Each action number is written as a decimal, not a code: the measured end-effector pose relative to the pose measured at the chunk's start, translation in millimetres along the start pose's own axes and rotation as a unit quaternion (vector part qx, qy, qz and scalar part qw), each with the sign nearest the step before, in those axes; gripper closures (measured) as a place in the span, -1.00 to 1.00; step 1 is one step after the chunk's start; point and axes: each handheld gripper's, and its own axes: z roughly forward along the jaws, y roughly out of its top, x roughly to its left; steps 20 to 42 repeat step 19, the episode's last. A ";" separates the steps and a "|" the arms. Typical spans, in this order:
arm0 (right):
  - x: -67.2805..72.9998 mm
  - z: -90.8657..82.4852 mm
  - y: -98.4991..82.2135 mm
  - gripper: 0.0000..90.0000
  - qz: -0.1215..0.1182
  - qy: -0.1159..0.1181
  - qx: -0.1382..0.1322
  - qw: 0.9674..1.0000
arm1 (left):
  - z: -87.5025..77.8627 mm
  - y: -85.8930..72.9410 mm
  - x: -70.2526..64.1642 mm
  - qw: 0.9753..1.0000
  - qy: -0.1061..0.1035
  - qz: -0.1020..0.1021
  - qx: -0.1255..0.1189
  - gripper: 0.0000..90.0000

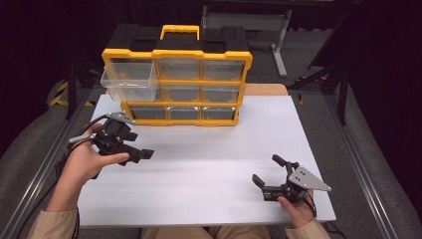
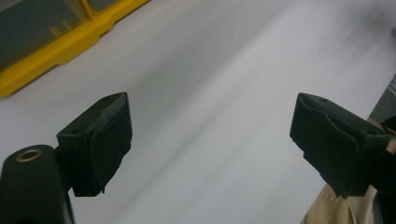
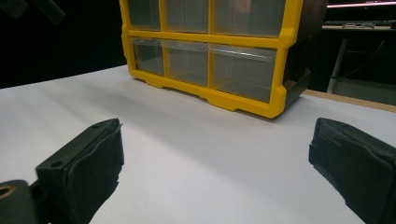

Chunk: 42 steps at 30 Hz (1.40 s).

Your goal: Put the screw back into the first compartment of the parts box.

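A yellow and black organizer cabinet (image 1: 176, 74) with clear drawers stands at the far side of the white table (image 1: 214, 144). Its top-left drawer (image 1: 128, 79) is pulled out toward me. My left gripper (image 1: 139, 145) is held over the table's left side, in front of the cabinet's left end, open with nothing between its jaws. In the left gripper view the gripper (image 2: 210, 135) spans bare table, with the cabinet's yellow base (image 2: 56, 46) at the upper left. My right gripper (image 1: 267, 170) rests near the front right, open and empty. From the right gripper view, the gripper (image 3: 215, 163) faces the cabinet (image 3: 210, 46).
Metal rails (image 1: 45, 164) run along both sides of the table. A metal stand (image 1: 278, 45) is behind the cabinet on the dark floor. A strip of wooden board (image 1: 266, 89) shows past the table's far right edge.
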 end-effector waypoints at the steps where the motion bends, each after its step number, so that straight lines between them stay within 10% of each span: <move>1: -0.1 0.0 -0.1 -0.92 0.001 -0.001 0.001 1.000 | 4.5 -5.1 0.9 1.000 0.000 -0.003 0.001 -0.69; 11: -0.1 -0.3 0.0 -0.92 0.001 -0.002 0.001 1.000 | 39.0 -57.7 8.7 0.998 -0.008 -0.015 -0.058 -0.73; 17: -0.5 -0.3 -0.1 -0.92 0.001 -0.002 0.000 1.000 | 46.1 -93.0 13.1 0.992 -0.005 0.010 -0.123 -0.93; 19: -0.2 0.1 -0.4 -0.92 0.002 -0.001 0.001 1.000 | 45.3 -111.5 16.9 0.984 -0.011 -0.001 -0.179 -0.95; 42: -0.2 0.1 -0.4 -0.92 0.002 -0.001 0.001 1.000 | 45.3 -111.5 16.9 0.984 -0.011 -0.001 -0.179 -0.95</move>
